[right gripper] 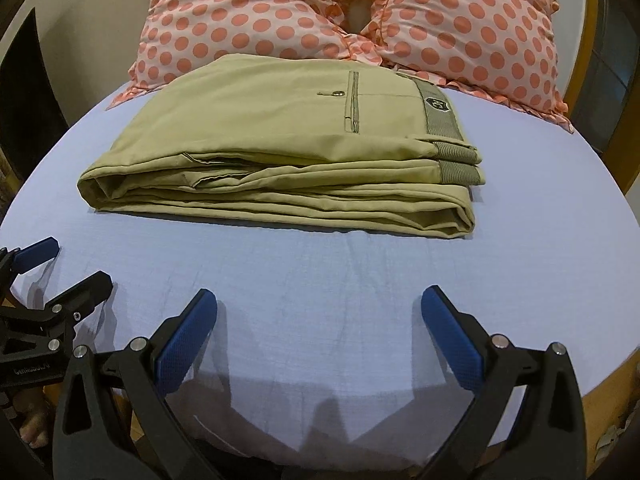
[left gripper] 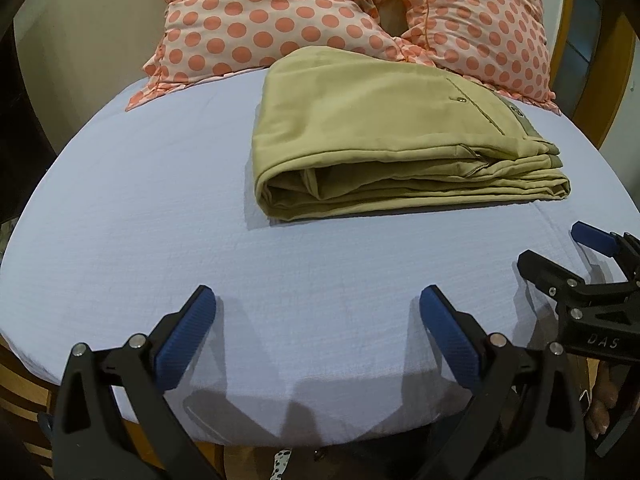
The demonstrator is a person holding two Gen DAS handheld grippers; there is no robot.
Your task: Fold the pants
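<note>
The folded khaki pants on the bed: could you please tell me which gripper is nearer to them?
Right, slightly. The right gripper faces the folded khaki pants almost squarely; the left gripper sits off to their left.

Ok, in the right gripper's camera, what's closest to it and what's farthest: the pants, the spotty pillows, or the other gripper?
From the right gripper:
1. The left gripper, just beside it at the left edge, over the blue sheet.
2. The folded pants, straight ahead in the middle of the bed.
3. The spotty pillows, farthest, behind the pants at the head of the bed.
</note>
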